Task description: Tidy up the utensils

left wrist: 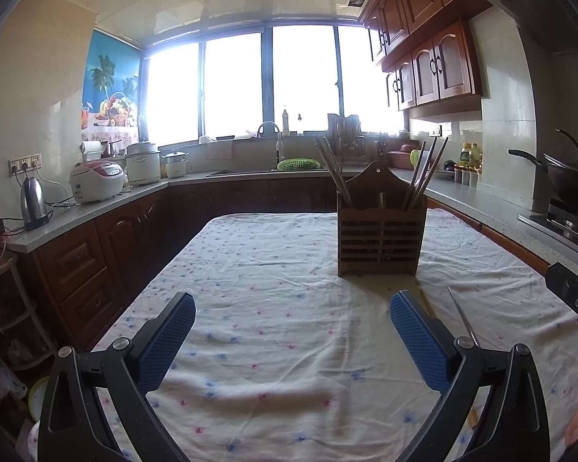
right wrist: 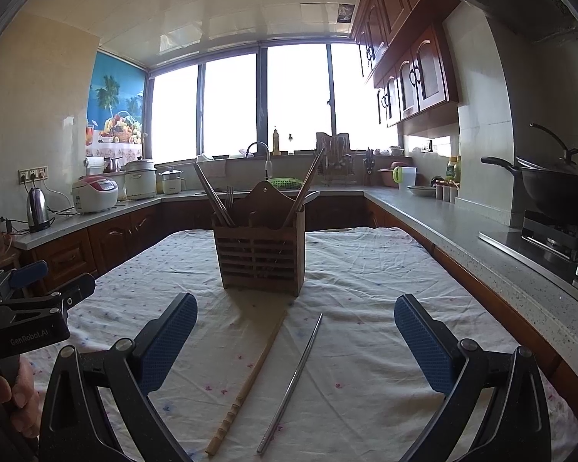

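Kitchen counters ringed a cloth-covered table (right wrist: 366, 269), where a wooden caddy (right wrist: 260, 258) stood toward the far edge. A bamboo chopstick (right wrist: 250, 377) and a steel one (right wrist: 293, 381) lay apart before it. Left gripper (left wrist: 293, 342) and right gripper (right wrist: 296, 342) both gaped empty.

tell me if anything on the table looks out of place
Two loose chopsticks lie flat on the floral tablecloth in front of the slatted wooden utensil holder: a pale bamboo chopstick and a silver metal chopstick. The other chopsticks stand upright in the holder. Both grippers are open and empty.
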The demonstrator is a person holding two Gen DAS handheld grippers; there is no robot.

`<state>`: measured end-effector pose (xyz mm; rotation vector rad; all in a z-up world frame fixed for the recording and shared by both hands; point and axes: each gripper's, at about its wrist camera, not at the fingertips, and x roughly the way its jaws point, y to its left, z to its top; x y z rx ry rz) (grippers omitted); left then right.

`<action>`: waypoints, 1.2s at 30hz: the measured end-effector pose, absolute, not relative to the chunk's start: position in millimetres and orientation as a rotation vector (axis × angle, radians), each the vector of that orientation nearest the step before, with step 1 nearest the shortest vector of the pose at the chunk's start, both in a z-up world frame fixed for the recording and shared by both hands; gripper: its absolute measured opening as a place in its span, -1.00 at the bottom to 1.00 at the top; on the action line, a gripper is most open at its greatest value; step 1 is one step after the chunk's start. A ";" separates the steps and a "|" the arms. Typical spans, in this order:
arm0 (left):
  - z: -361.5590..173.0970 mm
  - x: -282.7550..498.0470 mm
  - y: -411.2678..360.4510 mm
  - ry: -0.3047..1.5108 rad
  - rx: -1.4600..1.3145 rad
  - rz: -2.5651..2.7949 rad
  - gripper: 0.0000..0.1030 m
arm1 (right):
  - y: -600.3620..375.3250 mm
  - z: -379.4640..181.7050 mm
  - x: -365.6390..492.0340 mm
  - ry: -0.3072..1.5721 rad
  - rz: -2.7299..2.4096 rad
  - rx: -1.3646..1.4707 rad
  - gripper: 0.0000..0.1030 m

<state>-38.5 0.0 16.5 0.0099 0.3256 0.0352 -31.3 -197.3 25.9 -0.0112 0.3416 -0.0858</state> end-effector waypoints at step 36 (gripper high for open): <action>17.6 -36.0 -5.6 0.339 0.016 0.024 0.99 | -194.0 34.1 -30.1 0.334 -0.071 -0.006 1.00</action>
